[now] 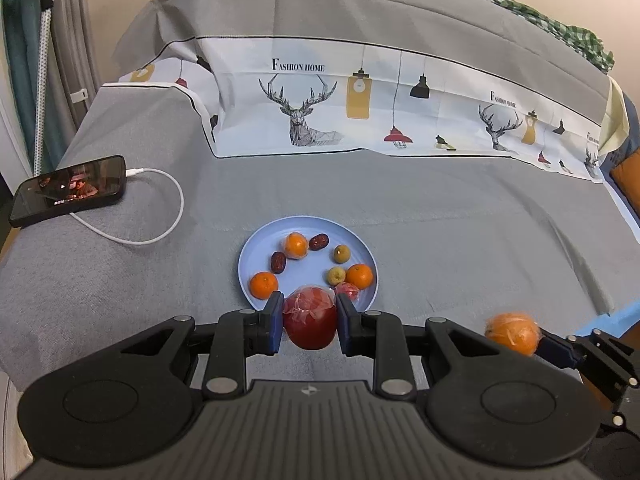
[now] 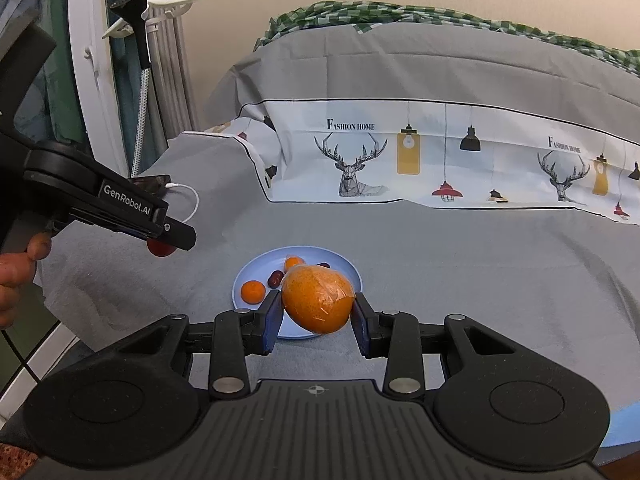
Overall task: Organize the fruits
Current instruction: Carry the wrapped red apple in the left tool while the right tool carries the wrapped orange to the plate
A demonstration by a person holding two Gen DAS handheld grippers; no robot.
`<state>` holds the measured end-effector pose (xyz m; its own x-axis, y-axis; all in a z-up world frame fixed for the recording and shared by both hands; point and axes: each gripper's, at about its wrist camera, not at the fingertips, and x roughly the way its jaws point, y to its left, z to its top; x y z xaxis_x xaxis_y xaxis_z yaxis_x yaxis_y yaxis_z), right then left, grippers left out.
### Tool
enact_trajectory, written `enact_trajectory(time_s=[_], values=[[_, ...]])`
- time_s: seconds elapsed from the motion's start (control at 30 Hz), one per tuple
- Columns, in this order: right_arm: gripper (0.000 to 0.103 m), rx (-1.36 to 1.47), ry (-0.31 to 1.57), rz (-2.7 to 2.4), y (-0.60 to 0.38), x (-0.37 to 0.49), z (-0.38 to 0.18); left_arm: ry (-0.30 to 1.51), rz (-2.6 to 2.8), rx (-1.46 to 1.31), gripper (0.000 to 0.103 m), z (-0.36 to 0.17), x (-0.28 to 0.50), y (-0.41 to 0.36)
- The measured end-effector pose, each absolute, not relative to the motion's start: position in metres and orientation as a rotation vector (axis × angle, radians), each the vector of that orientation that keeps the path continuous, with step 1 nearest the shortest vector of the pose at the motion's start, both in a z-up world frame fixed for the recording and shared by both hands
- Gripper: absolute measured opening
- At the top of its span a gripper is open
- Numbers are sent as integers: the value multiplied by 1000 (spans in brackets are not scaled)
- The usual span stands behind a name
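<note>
Black claw (image 1: 310, 322), blue pads (image 1: 275, 322)

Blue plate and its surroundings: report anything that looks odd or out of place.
Nothing is spilled or damaged. One oddity: a phone with its screen lit and a white charging cable lies on the grey cover left of the blue plate, unrelated to the fruit.
</note>
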<state>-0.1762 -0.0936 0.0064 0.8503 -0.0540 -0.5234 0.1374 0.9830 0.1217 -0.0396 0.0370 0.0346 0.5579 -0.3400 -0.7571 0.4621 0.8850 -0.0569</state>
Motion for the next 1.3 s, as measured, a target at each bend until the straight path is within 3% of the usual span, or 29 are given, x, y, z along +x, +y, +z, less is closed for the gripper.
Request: enact_trajectory(time_s=[0.37,1.07,1.1,1.13,1.17,1.2,1.27,1.3], values=[[39,161,592,-75,-99,-120,-13,871,-476,171,30,12,7,26],[39,106,810,-69,-119,35,-121,1006,-415,342,31,-110,119,-28],[40,100,817,-62,-119,41,-123,1004,-408,339,42,-113,122,-29],[40,91,828,-49,-119,46,-125,1001,-406,337,67,-115,123,-31],[49,80,841,-41,-117,51,-127,995,-399,335,79,-114,124,-31],[67,66,845,-40,-116,55,-127,976,-386,326,98,-111,121,-31],[83,52,862,-45,-114,55,-124,939,-371,309,103,-102,115,-28],[86,55,857,-52,-114,51,-120,940,-373,311,103,-98,111,-27]])
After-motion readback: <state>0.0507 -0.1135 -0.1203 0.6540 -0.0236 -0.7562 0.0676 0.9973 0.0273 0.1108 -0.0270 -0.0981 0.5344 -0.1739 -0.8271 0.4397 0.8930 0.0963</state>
